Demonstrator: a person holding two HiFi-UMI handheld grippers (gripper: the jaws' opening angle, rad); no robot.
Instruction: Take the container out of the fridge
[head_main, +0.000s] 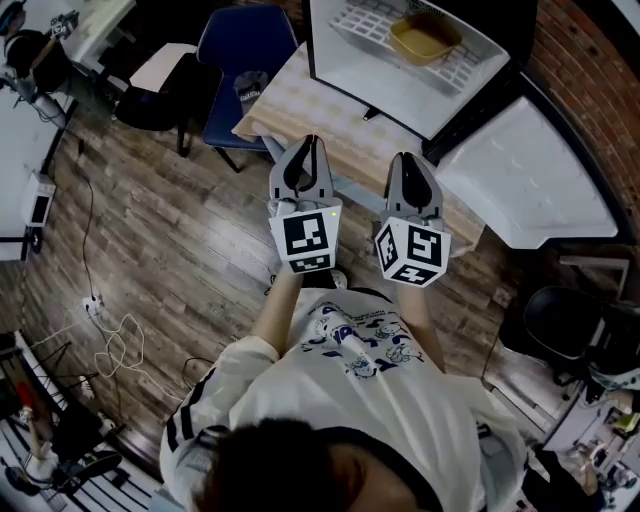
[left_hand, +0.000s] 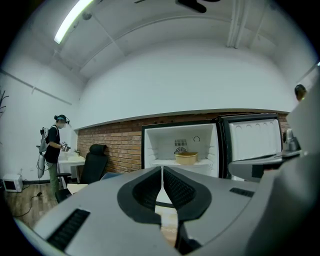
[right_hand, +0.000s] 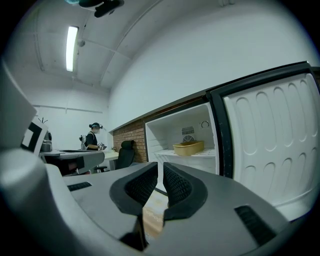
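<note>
Yellow container (head_main: 425, 38) sat on fridge (head_main: 400, 95) shelf, upper right; left gripper (head_main: 308, 148), right gripper (head_main: 411, 163) clenched empty; needed opening before reaching rim.

The floor (head_main: 180, 230) is of dark wooden planks. A white cord (head_main: 120, 345) lies in loose loops on it, near a power strip (head_main: 92, 303). A brick wall (head_main: 590, 80) runs along one side. In the left gripper view the brick reaches only partway up, and above it the upper wall (left_hand: 175, 85) is plain white, under a white ceiling. A long strip light (left_hand: 70, 22) burns on that ceiling. A table (head_main: 300, 110) with a pale checked top stands on the planks, with a blue chair (head_main: 245, 60) just beside it. A black office chair (left_hand: 95, 162) stands by a white desk (left_hand: 75, 160) near the brick.
</note>
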